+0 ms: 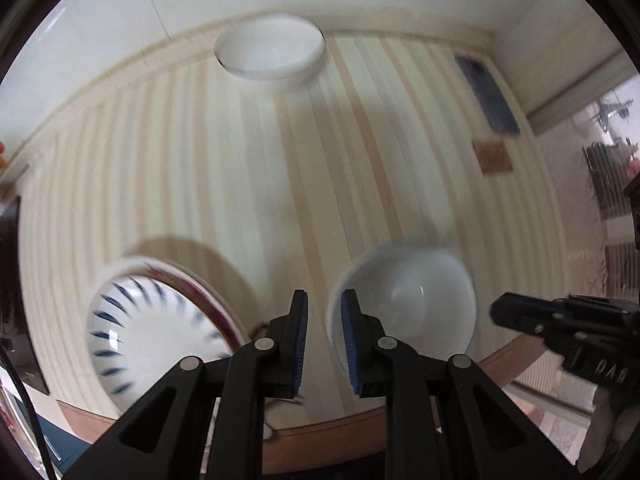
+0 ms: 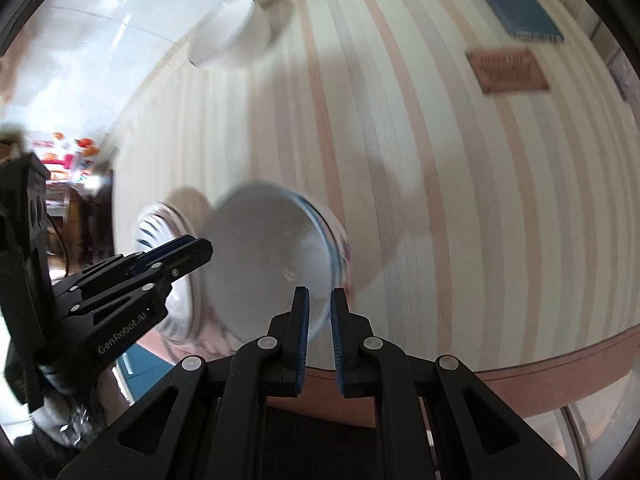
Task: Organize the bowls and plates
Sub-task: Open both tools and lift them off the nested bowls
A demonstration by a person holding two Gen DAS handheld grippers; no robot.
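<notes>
I have both tongs clenched and empty. The left tongs [image 1: 324, 340] point straight down at the striped table [image 1: 240, 184], with bare wood showing in the narrow slit between their blue pads. The right tongs [image 2: 319, 340] tilt down toward the near edge, and they too hold nothing that I can see, though the rim of the plain white bowl [image 2: 272, 256] sits right behind their tips.

What matters for the next move is where the bowls lie from each tool. In the left wrist view, the plain white bowl [image 1: 412, 304] sits just to the right of the left tongs, its near rim almost level with the right pad. The blue-patterned bowl [image 1: 156, 328], with its dark radiating strokes and reddish rim, sits to their left, a little farther off. A third bowl, the far white bowl [image 1: 270, 48], stands well apart at the back edge by the wall.

In the right wrist view, the plain bowl is directly ahead of the right tongs and slightly left, so I judge the right hand nearer to it. The patterned bowl lies beyond it, behind the left tool. Bowls are round, so no long axis; I would need to open and straddle a rim.

A blue phone [image 2: 516, 4] and a brown card [image 2: 508, 72] lie off to the right, clear of the work.
</notes>
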